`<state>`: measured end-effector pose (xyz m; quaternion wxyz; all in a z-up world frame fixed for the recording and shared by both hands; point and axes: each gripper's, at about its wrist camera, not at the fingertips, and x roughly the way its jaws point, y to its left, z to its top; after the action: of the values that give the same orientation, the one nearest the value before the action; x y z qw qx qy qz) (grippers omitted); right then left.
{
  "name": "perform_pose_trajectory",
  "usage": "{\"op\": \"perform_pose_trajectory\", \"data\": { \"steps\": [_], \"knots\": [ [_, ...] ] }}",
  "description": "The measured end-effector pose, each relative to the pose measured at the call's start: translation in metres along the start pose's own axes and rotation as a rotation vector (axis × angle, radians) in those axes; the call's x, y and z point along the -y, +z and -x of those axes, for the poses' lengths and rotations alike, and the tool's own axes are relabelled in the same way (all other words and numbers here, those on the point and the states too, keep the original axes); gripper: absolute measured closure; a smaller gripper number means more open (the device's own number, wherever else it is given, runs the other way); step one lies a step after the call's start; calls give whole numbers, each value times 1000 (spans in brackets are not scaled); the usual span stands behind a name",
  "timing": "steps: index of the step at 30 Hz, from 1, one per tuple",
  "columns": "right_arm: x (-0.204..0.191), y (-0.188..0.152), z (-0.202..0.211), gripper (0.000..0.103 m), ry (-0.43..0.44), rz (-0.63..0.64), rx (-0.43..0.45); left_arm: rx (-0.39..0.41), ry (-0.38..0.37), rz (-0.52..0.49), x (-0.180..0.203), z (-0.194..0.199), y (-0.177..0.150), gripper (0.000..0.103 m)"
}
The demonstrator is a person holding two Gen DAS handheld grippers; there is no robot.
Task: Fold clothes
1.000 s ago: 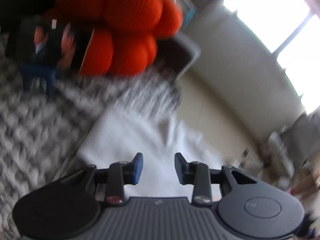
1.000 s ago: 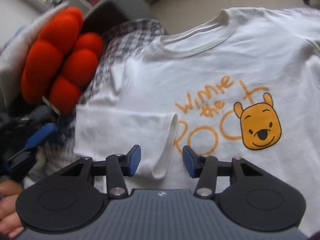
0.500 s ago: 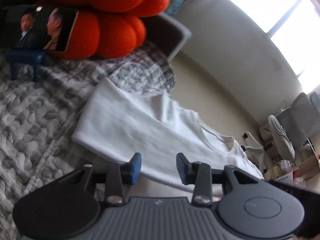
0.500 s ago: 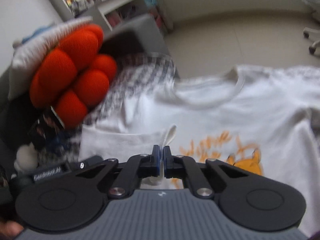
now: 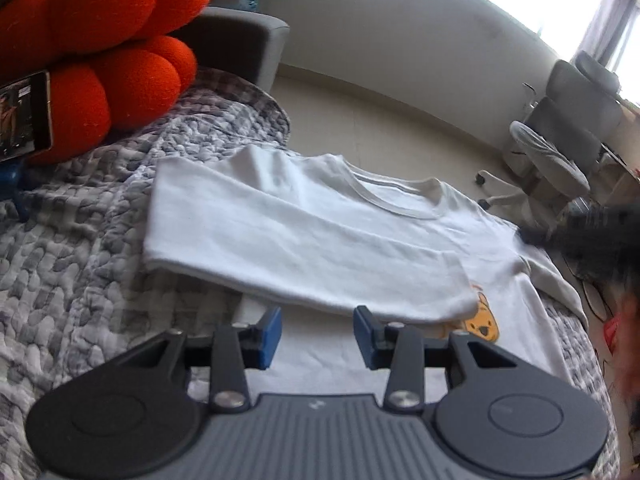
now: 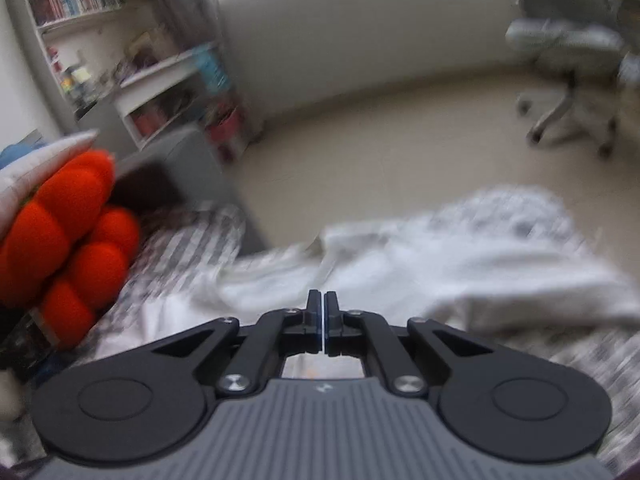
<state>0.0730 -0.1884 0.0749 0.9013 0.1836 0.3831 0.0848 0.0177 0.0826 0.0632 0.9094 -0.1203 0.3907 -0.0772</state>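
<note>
A grey-and-white quilted bed [image 5: 72,240] fills the lower left of the left wrist view, an orange cushion [image 5: 100,48] in the upper left. Across mid-frame lies the white T-shirt [image 5: 304,240], 1 sleeve folded over its orange print. It looks light, limp and prone to wrinkle; hems or sleeve edges are the likely holds. The left gripper [image 5: 318,334] stands wide. The right gripper [image 6: 322,322] is pressed shut; whether cloth is pinched, I cannot tell.
</note>
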Motion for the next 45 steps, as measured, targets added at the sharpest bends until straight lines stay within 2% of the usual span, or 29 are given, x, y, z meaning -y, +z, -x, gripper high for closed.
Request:
{"op": "perform_pose_trajectory", "data": {
  "steps": [7, 9, 10, 12, 14, 15, 17, 18, 23, 27, 29, 34, 36, 37, 39, 41, 42, 45],
  "knots": [
    [10, -10, -18, 88, 40, -32, -138, 6, 22, 9, 4, -8, 2, 63],
    [13, -13, -23, 73, 52, -42, -177, 15, 27, 6, 7, -8, 4, 62],
    [13, -14, -21, 61, 56, -41, -172, 19, 29, 5, 8, -8, 5, 62],
    [10, -13, -13, 61, 71, -34, -141, 23, 34, 9, 11, -12, 8, 61],
    [3, -13, -9, 61, 122, -27, -111, 27, 44, 15, 13, -15, 10, 61],
    [-1, -14, -9, 62, 132, -13, -103, 30, 53, 21, 13, -17, 11, 61],
    [-10, -17, -12, 75, 140, 21, -90, 28, 60, 45, 13, -21, 12, 61],
    [-15, -18, -13, 77, 139, 40, -84, 27, 64, 57, 13, -23, 12, 61],
    [-34, -24, -20, 80, 156, 111, -88, 4, 81, 87, 5, -33, 10, 62],
    [-35, -36, -45, 80, 71, 150, -180, 4, 69, 104, -1, -35, 9, 62],
    [-30, -40, -51, 103, 16, 166, -205, 4, 64, 109, -2, -35, 9, 62],
    [-22, -39, -43, 103, -54, 187, -190, -3, 53, 131, -3, -33, 10, 62],
    [-22, -37, -37, 98, -69, 178, -176, -9, 45, 141, -6, -32, 11, 62],
    [-23, -36, -32, 83, -71, 165, -164, -13, 39, 152, -8, -32, 12, 62],
    [-18, -32, -21, 80, -59, 108, -134, -20, 27, 177, -12, -32, 12, 62],
    [-12, -28, -12, 63, -28, 35, -117, -24, 16, 199, -14, -32, 12, 62],
    [-9, -28, -12, 63, -7, 0, -124, -26, 15, 202, -14, -32, 12, 62],
    [-3, -30, -19, 63, -13, -45, -160, -29, 15, 203, -13, -32, 13, 62]
  ]
}}
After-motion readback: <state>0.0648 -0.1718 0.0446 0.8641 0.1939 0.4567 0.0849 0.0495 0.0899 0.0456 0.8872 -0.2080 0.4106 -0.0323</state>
